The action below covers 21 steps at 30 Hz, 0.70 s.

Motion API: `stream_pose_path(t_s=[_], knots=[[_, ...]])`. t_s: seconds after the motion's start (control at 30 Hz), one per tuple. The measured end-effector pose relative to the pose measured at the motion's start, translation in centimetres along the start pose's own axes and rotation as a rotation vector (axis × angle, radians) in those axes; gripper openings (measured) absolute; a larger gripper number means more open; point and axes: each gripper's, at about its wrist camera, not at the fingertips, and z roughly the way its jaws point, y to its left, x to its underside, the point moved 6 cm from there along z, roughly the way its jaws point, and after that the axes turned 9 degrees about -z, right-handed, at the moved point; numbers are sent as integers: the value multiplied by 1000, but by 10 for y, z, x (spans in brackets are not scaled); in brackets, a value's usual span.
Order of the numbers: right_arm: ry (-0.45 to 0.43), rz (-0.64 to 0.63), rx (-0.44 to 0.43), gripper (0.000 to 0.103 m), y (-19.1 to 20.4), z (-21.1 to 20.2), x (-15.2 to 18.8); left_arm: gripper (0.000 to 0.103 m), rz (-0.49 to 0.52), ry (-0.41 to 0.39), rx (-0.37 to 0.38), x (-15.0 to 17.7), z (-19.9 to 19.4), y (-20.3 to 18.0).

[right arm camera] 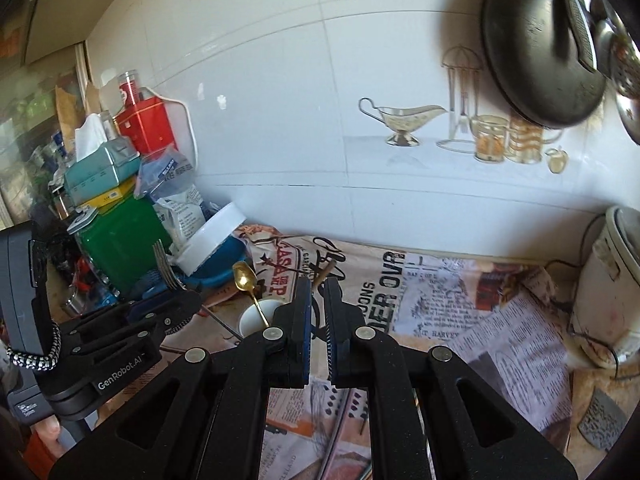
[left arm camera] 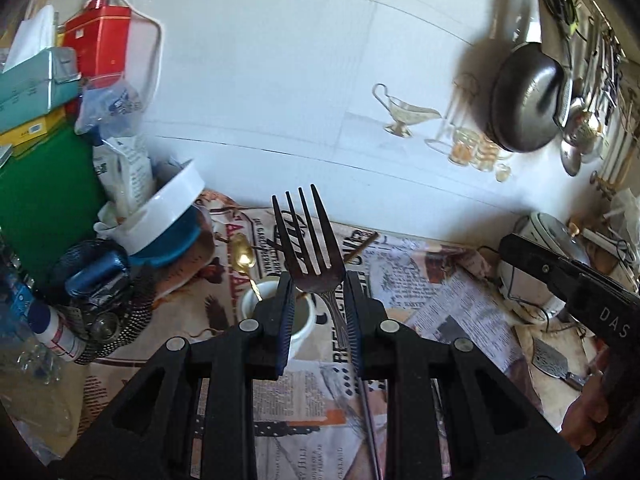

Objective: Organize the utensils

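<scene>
While left gripper [left arm camera: 316,280] clamps the fork [left arm camera: 308,236], tines up, above the cup [left arm camera: 276,312] | right gripper [right arm camera: 318,296] nearly closed, holding nothing | gold spoon [left arm camera: 242,256] already in cup | flat server [left arm camera: 550,360] left on the newspaper [left arm camera: 460,308].

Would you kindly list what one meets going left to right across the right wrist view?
Left gripper holding the fork → gold spoon → white cup → right gripper → rice cooker.
</scene>
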Motion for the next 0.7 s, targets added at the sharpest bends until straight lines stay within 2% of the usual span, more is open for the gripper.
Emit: stream_pose_path(t_s=[0.13,0.2,0.27,0.3,0.47,0.7], knots=[[53,21,-21,7,-8,18,8,23,-24,-11,-27,-7,2,15],[103,26,0,16,-17,28,17,23,-36,-11,-40,-10,5,23],[167,37,30,39,-32,40,33,23,-45,-9,-54,-12,9,29],[200,43,49,43,-41,46,43,23,-47,-7,-60,-13,12,32],[362,32,157,44,-74,69,88,23,-53,9,-90,-16,27,41],[552,115,206,44,-108,87,155,23,-39,49,-120,-14,53,43]])
